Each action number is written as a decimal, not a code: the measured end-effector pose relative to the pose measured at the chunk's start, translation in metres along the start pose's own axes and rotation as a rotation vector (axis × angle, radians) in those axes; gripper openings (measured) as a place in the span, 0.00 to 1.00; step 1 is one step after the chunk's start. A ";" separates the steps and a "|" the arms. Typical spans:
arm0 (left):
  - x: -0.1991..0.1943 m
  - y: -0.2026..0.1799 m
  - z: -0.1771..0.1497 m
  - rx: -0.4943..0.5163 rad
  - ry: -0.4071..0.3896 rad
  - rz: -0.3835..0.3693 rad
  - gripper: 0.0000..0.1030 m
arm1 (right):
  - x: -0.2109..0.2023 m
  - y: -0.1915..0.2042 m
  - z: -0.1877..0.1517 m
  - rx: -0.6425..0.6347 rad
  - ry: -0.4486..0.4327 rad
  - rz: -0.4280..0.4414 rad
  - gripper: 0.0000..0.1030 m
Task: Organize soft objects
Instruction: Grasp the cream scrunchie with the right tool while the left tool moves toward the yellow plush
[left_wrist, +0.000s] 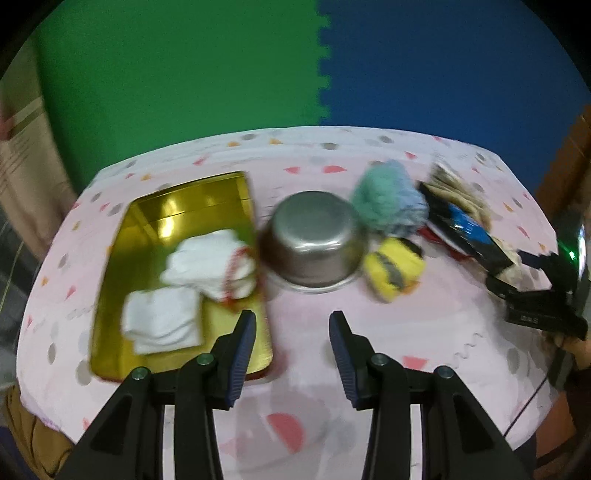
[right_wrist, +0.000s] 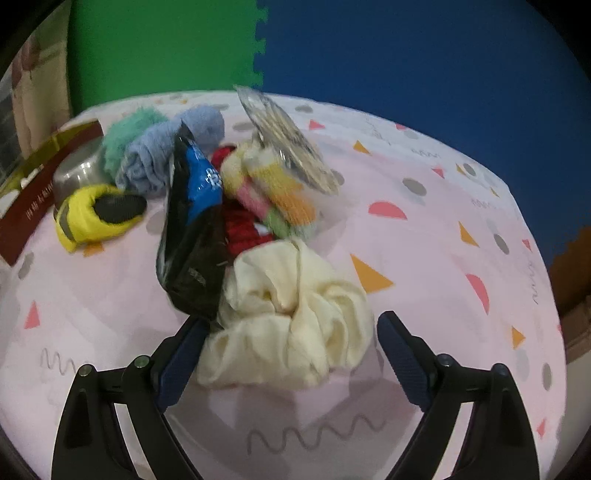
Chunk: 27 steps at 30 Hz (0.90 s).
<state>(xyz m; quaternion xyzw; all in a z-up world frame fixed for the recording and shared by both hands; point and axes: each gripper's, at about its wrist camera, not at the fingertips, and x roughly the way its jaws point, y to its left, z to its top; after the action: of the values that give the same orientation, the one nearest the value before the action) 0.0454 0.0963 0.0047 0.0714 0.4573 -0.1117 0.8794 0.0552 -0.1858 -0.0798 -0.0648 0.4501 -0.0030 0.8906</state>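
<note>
A table covered with a pale pink cloth printed with coloured triangles and half-circles (left_wrist: 436, 295) is seen from both wrist cameras. Two folded white cloths (left_wrist: 192, 284) are seen lying inside a shiny gold rectangular tray (left_wrist: 147, 218) at the left of the left wrist view. Just right of the tray an upturned steel bowl (left_wrist: 314, 240) is found, and touching its right side a yellow plush toy with a grey band (left_wrist: 393, 271) is seen. Behind the toy a fluffy teal and light-blue cloth bundle (left_wrist: 388, 203) is piled. The left gripper (left_wrist: 291, 332) is held with its jaws apart over bare tablecloth, and nothing is gripped between them.

In the right wrist view a crumpled cream-coloured cloth (right_wrist: 291, 325) is seen lying between the fingers of the right gripper (right_wrist: 291, 354); the jaws are spread wide and the right pad is clearly apart from the cloth, while contact at the left pad cannot be told. A black and blue foil packet (right_wrist: 192, 229) is leaned against the cream cloth on its left. Behind it a red knitted item (right_wrist: 240, 225), a pastel striped rolled cloth (right_wrist: 280, 195) and a clear plastic pack (right_wrist: 288, 144) are heaped together
</note>
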 end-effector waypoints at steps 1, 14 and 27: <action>0.003 -0.009 0.003 0.018 0.005 -0.015 0.41 | 0.000 0.000 0.000 0.000 -0.002 0.003 0.76; 0.032 -0.075 0.017 0.116 0.054 -0.159 0.41 | -0.009 -0.037 -0.013 0.122 -0.015 0.027 0.18; 0.065 -0.107 0.040 0.311 0.114 -0.136 0.50 | -0.008 -0.043 -0.014 0.159 -0.027 0.074 0.22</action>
<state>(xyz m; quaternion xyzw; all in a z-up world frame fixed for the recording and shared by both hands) 0.0850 -0.0247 -0.0281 0.1817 0.4874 -0.2362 0.8208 0.0412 -0.2299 -0.0768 0.0229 0.4384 -0.0048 0.8985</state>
